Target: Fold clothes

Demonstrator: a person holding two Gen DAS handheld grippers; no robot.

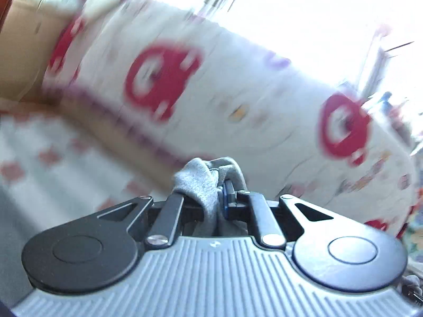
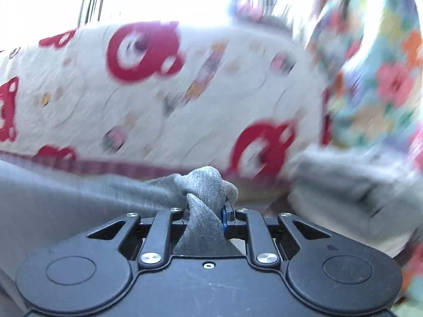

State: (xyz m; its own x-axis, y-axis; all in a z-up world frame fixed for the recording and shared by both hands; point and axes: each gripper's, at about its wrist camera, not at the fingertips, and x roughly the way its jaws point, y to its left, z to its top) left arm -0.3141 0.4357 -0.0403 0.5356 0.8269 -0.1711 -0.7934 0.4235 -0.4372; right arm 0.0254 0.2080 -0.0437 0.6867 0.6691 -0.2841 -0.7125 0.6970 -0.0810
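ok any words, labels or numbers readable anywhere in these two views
None can be read.
White quilted blanket with red bear prints: pictures only, motion-blurred.
Multicoloured floral fabric: pattern only.
Grey knit garment, gripped by the left claw and right claw: no label visible.

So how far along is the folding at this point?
Early, it seems. No finished fold shows. In hand: the left gripper and right gripper each pinch a bunch of grey garment, lifted before a red-patterned quilt. The blur suggests motion. The laying flat and folding are left.
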